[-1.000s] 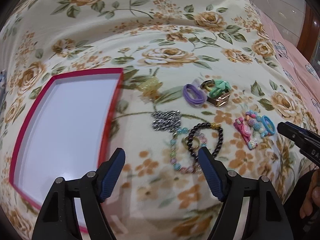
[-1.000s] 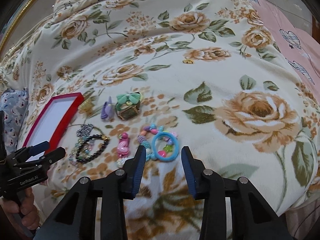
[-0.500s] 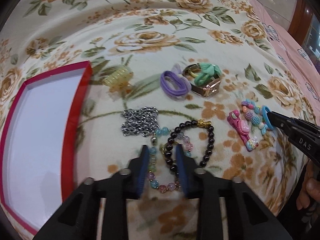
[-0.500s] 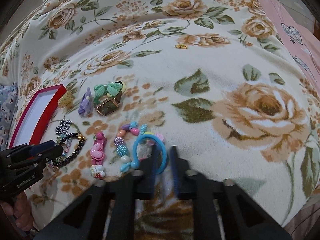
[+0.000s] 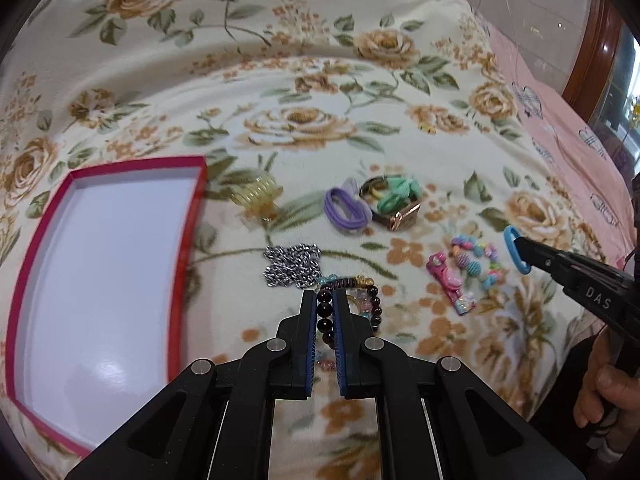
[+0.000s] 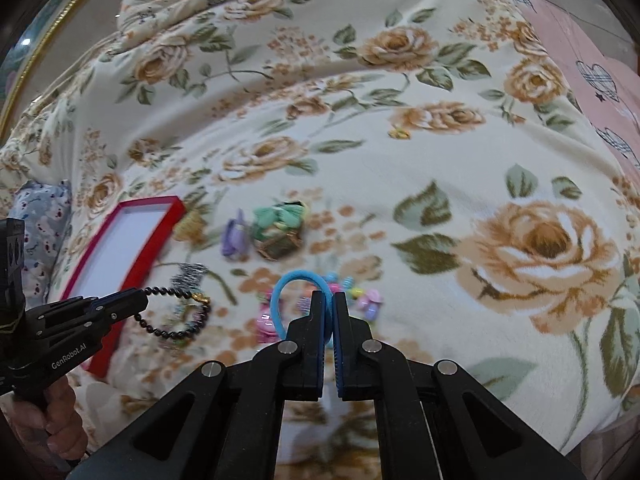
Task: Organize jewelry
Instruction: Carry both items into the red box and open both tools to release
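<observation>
My left gripper (image 5: 323, 300) is shut on a black bead bracelet (image 5: 325, 312), which hangs from it above the blanket in the right wrist view (image 6: 176, 312). My right gripper (image 6: 330, 300) is shut on a blue hair tie (image 6: 284, 292), lifted off the blanket; the tie shows at that gripper's tip in the left wrist view (image 5: 516, 250). A red box with a white inside (image 5: 104, 264) lies open at the left. A silver chain (image 5: 292, 266), a pastel bead bracelet (image 5: 362, 300), a pink clip (image 5: 450, 282) and colourful beads (image 5: 476, 260) lie on the blanket.
A yellow claw clip (image 5: 258, 196), a purple hair tie (image 5: 344, 208), and a green bow on a rose-gold watch (image 5: 396, 204) lie further back. The floral blanket (image 5: 300, 80) covers the bed; pink bedding (image 5: 580, 152) lies at the right.
Both grippers have closed fully and risen: the left lifts the black bead bracelet, the right lifts the blue hair tie off the colourful beads.
</observation>
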The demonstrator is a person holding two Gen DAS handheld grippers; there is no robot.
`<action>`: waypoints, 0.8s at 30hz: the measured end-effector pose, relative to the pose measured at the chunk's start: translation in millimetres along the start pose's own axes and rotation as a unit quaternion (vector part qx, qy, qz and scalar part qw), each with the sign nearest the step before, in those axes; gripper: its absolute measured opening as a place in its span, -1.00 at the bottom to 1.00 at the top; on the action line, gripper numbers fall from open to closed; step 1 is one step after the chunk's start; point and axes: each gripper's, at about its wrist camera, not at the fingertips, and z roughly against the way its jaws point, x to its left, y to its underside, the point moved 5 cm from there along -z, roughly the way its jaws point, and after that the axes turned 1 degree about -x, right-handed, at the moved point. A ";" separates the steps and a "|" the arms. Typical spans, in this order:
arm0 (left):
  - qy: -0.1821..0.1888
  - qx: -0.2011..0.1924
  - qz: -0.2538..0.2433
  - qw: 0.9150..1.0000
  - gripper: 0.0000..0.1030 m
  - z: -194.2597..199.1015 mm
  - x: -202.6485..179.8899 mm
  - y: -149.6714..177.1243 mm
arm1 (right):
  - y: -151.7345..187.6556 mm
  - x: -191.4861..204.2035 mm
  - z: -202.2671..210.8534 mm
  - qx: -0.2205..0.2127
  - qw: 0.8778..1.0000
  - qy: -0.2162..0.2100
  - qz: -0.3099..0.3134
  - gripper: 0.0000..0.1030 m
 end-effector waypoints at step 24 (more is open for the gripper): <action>-0.036 -0.065 0.077 0.994 -0.87 115.6 78.0 21.5 | 12.3 140.4 -19.8 0.032 0.989 -0.107 0.094 -0.94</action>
